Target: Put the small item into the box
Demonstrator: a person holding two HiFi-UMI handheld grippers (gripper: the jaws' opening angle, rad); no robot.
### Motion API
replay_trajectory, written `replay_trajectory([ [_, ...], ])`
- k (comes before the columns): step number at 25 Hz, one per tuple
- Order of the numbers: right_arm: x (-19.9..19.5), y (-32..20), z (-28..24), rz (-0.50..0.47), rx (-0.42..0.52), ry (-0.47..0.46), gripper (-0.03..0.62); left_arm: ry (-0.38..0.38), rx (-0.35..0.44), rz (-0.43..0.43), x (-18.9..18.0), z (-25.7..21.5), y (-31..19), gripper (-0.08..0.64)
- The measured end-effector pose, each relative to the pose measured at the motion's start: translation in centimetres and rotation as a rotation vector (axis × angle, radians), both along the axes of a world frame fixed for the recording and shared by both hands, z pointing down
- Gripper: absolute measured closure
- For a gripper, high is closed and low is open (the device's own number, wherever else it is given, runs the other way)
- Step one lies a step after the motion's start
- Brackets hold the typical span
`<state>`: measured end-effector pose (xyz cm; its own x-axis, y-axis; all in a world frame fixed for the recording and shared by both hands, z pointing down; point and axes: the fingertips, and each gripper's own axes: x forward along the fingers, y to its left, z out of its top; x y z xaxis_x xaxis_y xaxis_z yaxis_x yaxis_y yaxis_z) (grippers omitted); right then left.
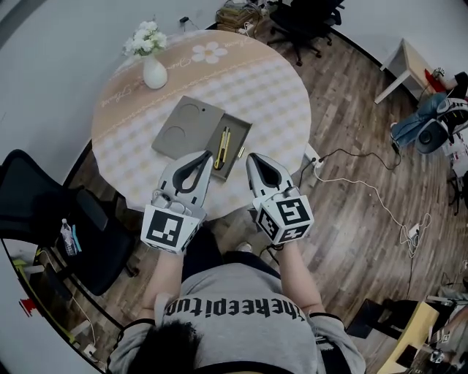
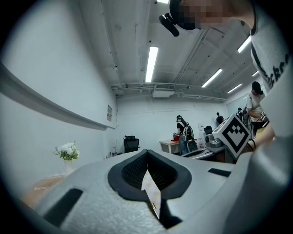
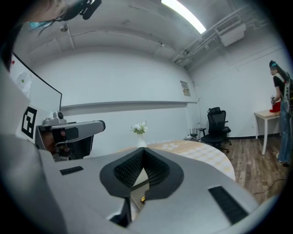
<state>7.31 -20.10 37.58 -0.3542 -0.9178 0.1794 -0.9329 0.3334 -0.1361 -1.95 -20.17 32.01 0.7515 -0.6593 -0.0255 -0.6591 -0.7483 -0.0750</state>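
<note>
A grey open box (image 1: 244, 134) lies mid-table, its flat lid (image 1: 186, 128) beside it on the left. Inside the box rest a yellow-and-black utility knife (image 1: 224, 142) and a small yellowish piece (image 1: 241, 152). My left gripper (image 1: 203, 156) hovers at the near table edge, its tip just short of the box, shut with nothing in it. My right gripper (image 1: 252, 158) hangs just right of the box's near corner, also shut and empty. In the left gripper view the fingertips (image 2: 147, 153) meet; in the right gripper view they meet as well (image 3: 143, 151), with a yellow bit (image 3: 143, 199) showing through the gap.
A white vase with white flowers (image 1: 153, 66) stands at the far left of the round table (image 1: 278, 88). A black office chair (image 1: 51, 219) sits to the left, another (image 1: 303, 22) beyond the table. Cables and a power strip (image 1: 314, 162) lie on the wood floor at right.
</note>
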Motion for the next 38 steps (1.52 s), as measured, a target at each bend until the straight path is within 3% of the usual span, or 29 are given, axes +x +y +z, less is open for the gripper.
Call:
replay_trajectory([
  [4, 0.1, 0.9, 0.4, -0.021, 0.023, 0.008, 0.588, 0.018, 0.003, -0.008, 0.3, 1.4, 1.3, 0.545],
  [10, 1.5, 2.7, -0.9, -0.059, 0.063, 0.051, 0.588, -0.008, 0.001, -0.074, 1.5, 1.2, 3.2, 0.545],
  [19, 1.6, 2.7, -1.8, -0.109, 0.092, 0.061, 0.588, -0.049, -0.004, -0.172, 0.6, 1.1, 3.7, 0.545],
  [24, 1.7, 2.1, -1.8, -0.107, 0.093, 0.047, 0.588, -0.019, -0.033, -0.199, 0.1, 0.6, 3.3, 0.545],
  [29, 1.3, 1.5, -2.3, -0.097, 0.1, 0.044, 0.588, -0.024, 0.018, -0.209, -1.3, 0.0, 2.5, 0.545],
  [38, -0.5, 2.1, -3.4, -0.047, 0.123, 0.048, 0.588, -0.005, 0.019, -0.202, -4.2, -0.3, 2.5, 0.545],
])
